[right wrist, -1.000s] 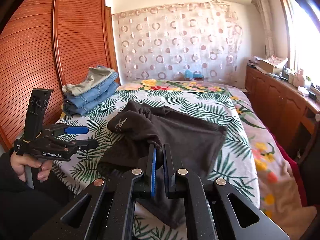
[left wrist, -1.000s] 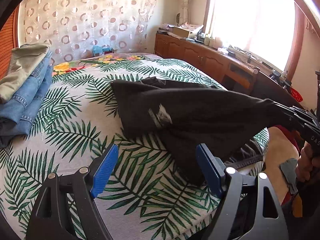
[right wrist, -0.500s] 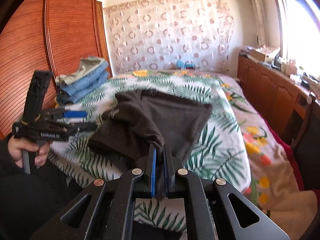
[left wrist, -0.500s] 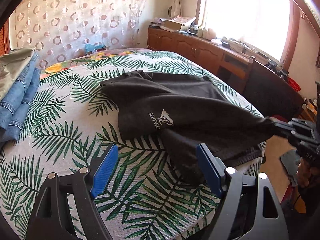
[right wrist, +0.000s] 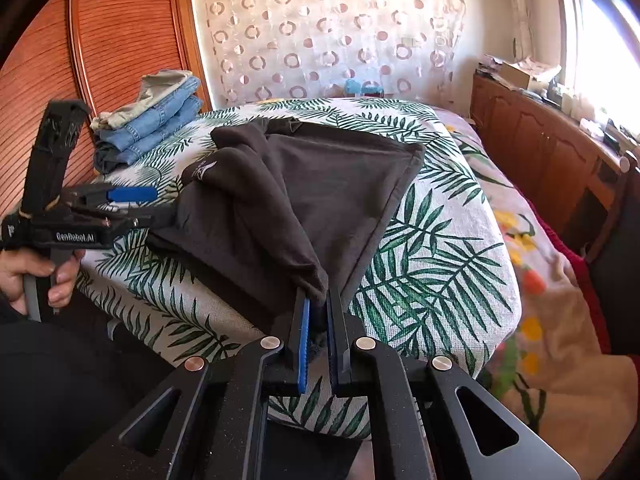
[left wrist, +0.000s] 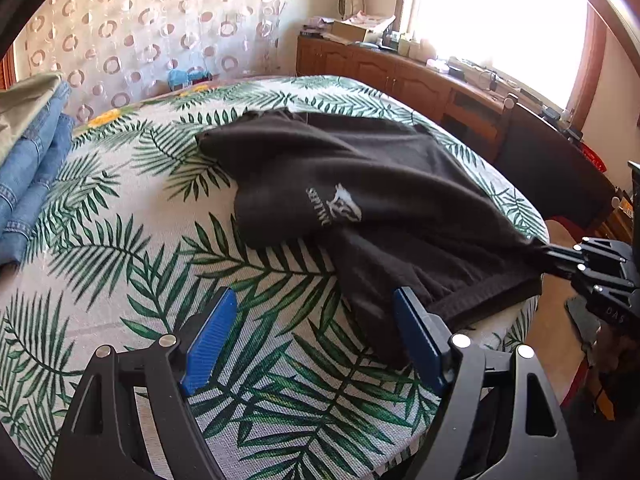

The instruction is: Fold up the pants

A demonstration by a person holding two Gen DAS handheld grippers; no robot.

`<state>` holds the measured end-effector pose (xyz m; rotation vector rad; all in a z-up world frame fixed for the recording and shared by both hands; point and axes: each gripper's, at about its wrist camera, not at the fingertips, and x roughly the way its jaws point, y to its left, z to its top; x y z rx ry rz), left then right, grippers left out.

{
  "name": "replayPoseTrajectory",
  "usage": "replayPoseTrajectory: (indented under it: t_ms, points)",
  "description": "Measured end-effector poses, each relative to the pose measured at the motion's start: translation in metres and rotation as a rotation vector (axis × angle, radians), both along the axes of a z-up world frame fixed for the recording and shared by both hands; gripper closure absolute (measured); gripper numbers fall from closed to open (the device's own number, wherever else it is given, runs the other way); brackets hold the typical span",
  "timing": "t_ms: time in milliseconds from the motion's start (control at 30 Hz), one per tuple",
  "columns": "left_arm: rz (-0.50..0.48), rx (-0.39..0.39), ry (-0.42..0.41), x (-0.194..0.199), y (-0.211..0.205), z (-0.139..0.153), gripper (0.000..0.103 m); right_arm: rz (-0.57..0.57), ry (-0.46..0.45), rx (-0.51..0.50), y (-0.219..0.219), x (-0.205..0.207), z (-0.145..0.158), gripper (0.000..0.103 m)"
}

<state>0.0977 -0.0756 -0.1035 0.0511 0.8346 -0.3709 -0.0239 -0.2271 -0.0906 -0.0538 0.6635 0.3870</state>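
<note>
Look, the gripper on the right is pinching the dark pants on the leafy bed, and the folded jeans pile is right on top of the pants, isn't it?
Not quite. The right gripper does pinch the dark pants on the leafy bed, but the folded jeans pile sits apart from them, near the wooden wardrobe. The right wrist view shows the gap.
</note>
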Motion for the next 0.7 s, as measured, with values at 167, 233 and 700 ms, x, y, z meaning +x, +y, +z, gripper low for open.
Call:
replayPoseTrajectory:
  t_ms: [167, 233, 700]
  points:
    - [-0.001, 0.008, -0.013, -0.001, 0.000, 0.000, 0.022, 0.003, -0.015, 0.014, -0.004, -0.004, 0.002, 0.091]
    - [0.008, -0.004, -0.015, -0.002, 0.003, 0.001, 0.022, -0.017, -0.030, 0.014, -0.006, -0.007, 0.008, 0.087]
    - [0.166, -0.082, -0.149, -0.013, 0.054, 0.038, 0.022, 0.038, -0.117, 0.073, 0.017, 0.015, 0.033, 0.068]
